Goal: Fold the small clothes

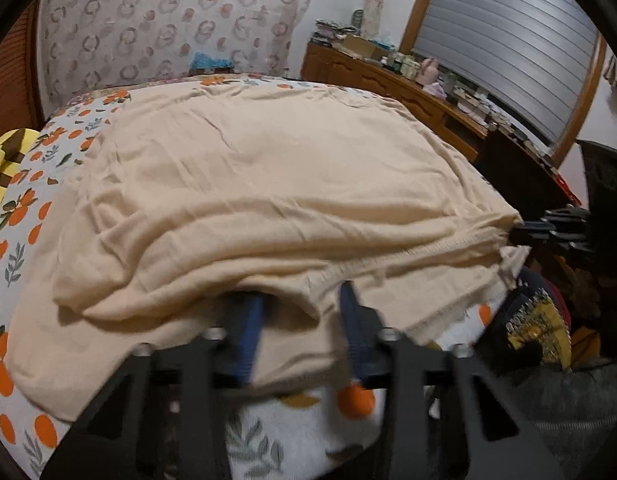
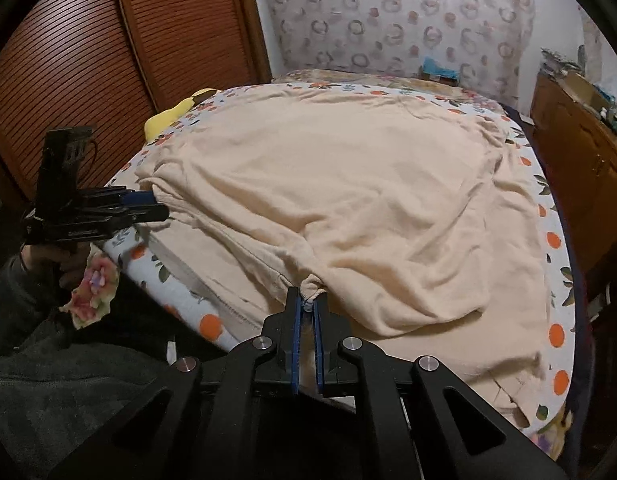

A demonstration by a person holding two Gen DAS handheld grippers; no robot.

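A beige garment (image 1: 268,184) lies spread over the orange-print bedspread (image 1: 24,204), its near hem bunched and lifted. My left gripper (image 1: 300,300) stands with its blue fingers (image 1: 250,332) apart, the hem draped over the tips, which are hidden under cloth. In the right wrist view the left gripper (image 2: 156,206) meets the garment's (image 2: 348,200) left corner. My right gripper (image 2: 307,306) is shut on a pinched bunch of the hem. It also shows in the left wrist view (image 1: 524,230) at the garment's right corner.
A yellow item (image 1: 0,168) lies at the bed's left edge. A wooden dresser (image 1: 408,92) with clutter stands to the right, a slatted wooden wardrobe (image 2: 88,80) to the left. Dark patterned clothes (image 1: 536,328) lie by the bed's near right corner.
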